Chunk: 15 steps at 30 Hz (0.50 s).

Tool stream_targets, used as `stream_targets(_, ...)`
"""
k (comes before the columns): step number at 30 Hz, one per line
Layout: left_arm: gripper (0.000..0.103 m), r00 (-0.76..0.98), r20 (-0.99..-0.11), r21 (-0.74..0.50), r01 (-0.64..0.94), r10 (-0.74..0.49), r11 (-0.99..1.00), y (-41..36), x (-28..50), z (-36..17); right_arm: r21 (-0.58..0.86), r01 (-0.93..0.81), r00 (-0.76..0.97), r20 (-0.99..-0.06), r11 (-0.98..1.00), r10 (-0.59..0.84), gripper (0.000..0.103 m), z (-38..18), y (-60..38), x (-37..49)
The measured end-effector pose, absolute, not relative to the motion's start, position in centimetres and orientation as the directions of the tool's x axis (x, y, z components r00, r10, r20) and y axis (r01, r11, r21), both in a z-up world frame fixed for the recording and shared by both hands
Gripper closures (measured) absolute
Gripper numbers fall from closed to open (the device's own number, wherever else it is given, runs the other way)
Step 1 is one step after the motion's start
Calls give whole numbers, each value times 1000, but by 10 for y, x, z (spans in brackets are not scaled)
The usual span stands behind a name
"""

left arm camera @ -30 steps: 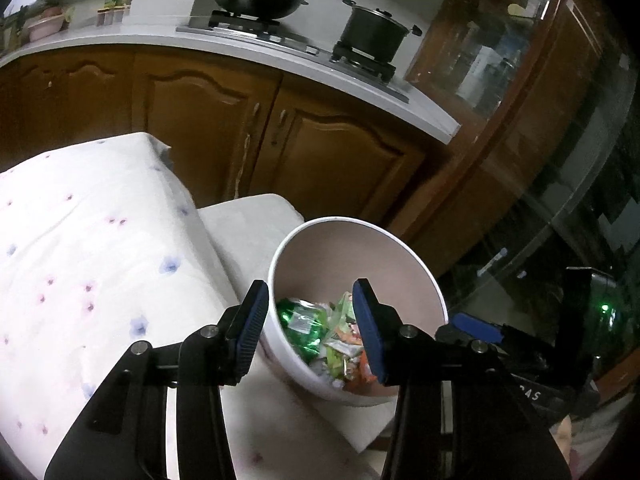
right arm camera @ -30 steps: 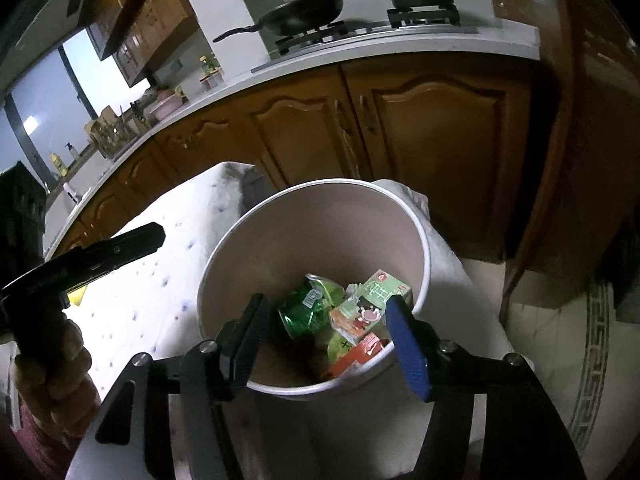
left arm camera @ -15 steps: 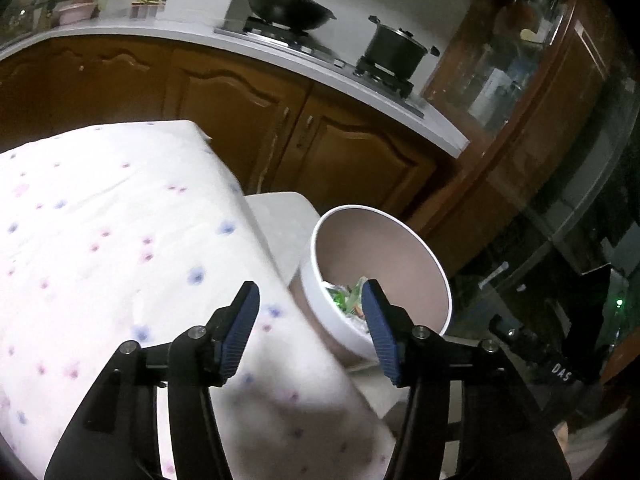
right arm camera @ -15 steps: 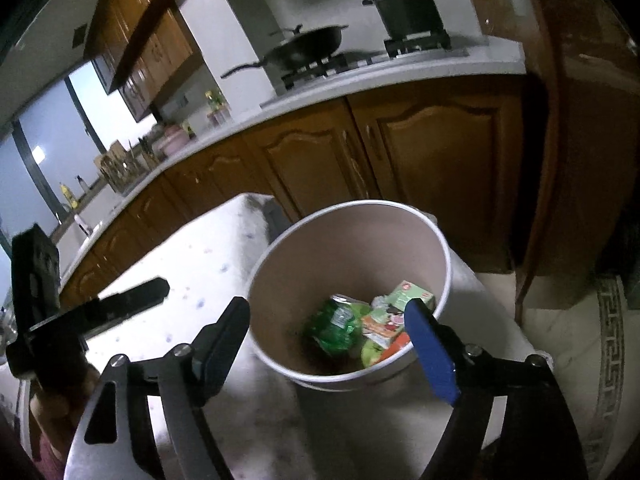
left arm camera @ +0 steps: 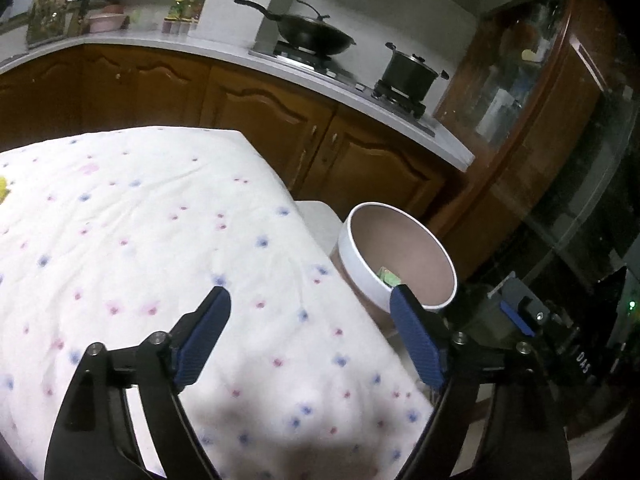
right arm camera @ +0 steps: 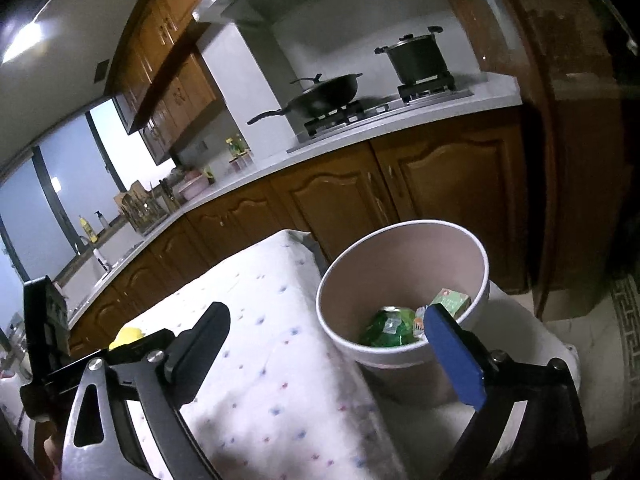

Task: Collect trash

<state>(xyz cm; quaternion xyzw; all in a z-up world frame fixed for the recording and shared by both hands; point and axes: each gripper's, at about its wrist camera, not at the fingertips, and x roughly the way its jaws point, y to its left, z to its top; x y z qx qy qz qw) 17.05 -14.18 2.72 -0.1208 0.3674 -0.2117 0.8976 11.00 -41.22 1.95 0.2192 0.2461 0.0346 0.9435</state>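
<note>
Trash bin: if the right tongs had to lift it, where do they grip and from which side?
Grip the white rim of the trash bin, coming down from above on the near wall, one finger inside, one outside. The bin stands upright and open, and its body looks too wide to span. The right tongs are open and empty, as are the left tongs.

Each black claw has blue-padded fingers and silver screws.

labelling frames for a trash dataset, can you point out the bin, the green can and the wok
bin [right arm camera: 482, 280]: right wrist view, on its white rim's right side.
green can [right arm camera: 386, 326]: right wrist view, on its crumpled side, inside the bin.
wok [left arm camera: 316, 36]: left wrist view, on its black bowl.
</note>
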Motion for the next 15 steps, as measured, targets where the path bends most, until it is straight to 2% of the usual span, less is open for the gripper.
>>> stream_targets(6, 16, 687, -573, -329, 307, -447, 893, -130, 143, 31, 386, 52, 887, -442, 921, 135, 4, 20, -389, 88)
stream_targets(8, 10, 727, -542, -298, 303, -422, 905, -124, 129, 34, 350, 49, 895, -431, 935, 115, 4, 23, -379, 79)
stream_targets(11, 3, 781, -489, -264, 292, -388, 919, -117, 110, 41, 280, 44, 915, -397, 959, 74, 1, 31, -362, 65)
stream_targets(15, 0, 842, -421, -214, 269, -337, 939, -104, 85, 55, 188, 29, 947, -319, 982, 33, 0, 51, -340, 43)
